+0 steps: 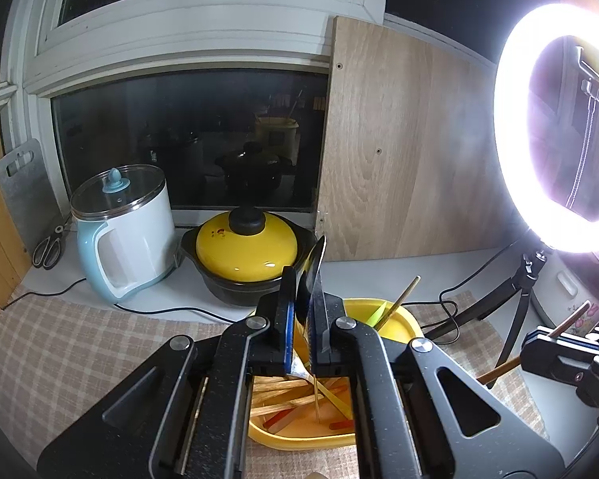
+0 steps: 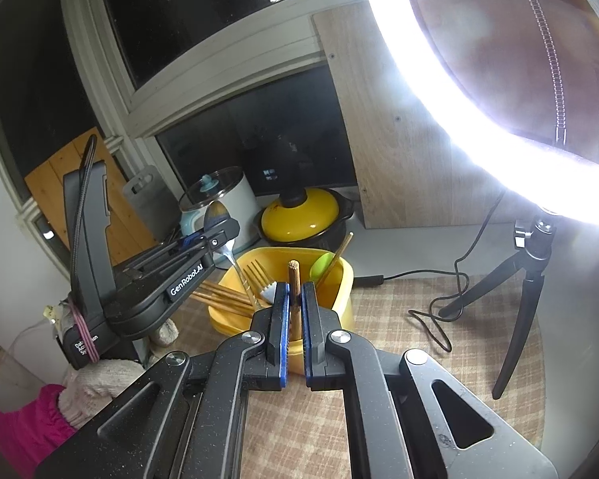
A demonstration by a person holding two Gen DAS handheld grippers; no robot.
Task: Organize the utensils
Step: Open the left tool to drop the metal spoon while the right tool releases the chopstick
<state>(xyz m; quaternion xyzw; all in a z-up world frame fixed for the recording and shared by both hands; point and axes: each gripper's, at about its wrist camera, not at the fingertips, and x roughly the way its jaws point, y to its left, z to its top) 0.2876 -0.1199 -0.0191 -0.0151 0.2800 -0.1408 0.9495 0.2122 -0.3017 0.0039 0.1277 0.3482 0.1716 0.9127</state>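
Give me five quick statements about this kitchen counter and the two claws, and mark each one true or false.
1. The left claw is shut on a metal spoon. True.
2. The right claw is open and holds nothing. False: it is shut on a wooden chopstick.
3. The yellow container has a fork and other utensils in it. True.
4. The pot's yellow lid is off and lies on the cloth. False: it sits on the black pot.
5. The ring light is switched off. False: it glows brightly.
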